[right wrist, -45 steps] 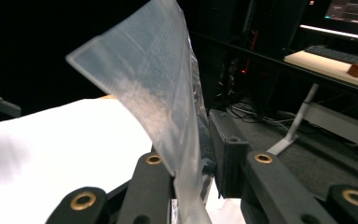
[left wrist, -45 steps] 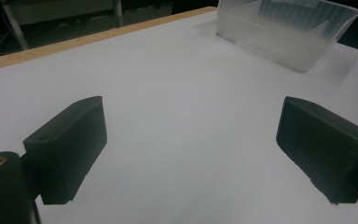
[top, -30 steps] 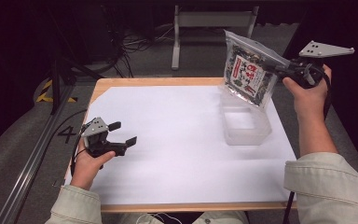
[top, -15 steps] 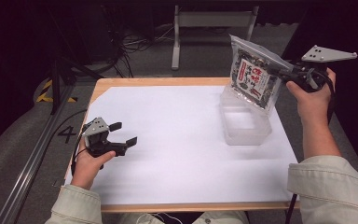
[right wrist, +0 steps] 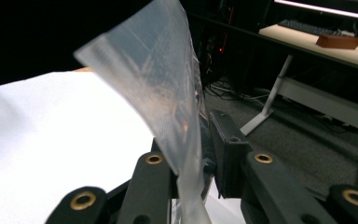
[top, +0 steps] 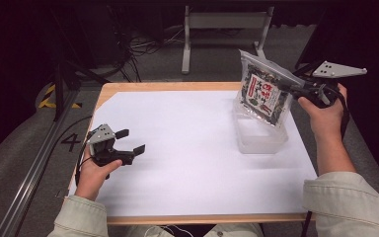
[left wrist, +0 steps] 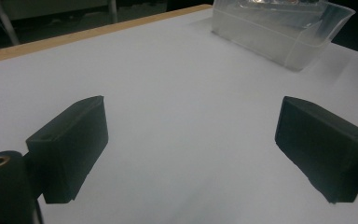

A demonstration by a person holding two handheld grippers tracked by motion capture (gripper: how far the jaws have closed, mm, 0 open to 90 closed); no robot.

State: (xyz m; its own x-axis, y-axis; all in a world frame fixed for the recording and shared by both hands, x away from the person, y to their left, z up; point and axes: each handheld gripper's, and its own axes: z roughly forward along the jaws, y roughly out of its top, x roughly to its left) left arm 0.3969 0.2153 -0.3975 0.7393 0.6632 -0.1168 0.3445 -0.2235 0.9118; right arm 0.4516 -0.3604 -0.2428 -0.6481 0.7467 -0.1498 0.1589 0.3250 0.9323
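Where the wooden-edged surface (top: 177,87) fills the middle of the high view, a white sheet (top: 187,148) covers nearly all of it, leaving a strip of wood bare along the far and near edges.

Item, clear plastic container (top: 259,136): rectangular, open-topped, standing upright on the white sheet toward its far right part. Seen also in the left gripper view (left wrist: 279,28), at the far end of the sheet, translucent, with a thin rim.

Item, clear bag (top: 264,94): zip-top type, with a dark printed packet inside bearing red and white lettering. Held in the air, tilted, its lower end hanging just over the container's far part; whether it touches the rim cannot be told. In the right gripper view its transparent upper edge (right wrist: 158,84) rises between the jaws and leans left.

Item, right gripper (top: 296,89): held in the person's right hand (top: 325,106) above the right edge of the surface, grey three-cornered plate on top. Jaws clenched on the bag's upper edge.

Item, left gripper (top: 131,143): held in the person's left hand (top: 94,170), resting low on the near left part of the white sheet, well apart from the container. Jaws released, spread wide, with bare sheet between them in the left gripper view (left wrist: 191,154).

Item, sleeves: pale, at both forearms along the near edge of the high view.
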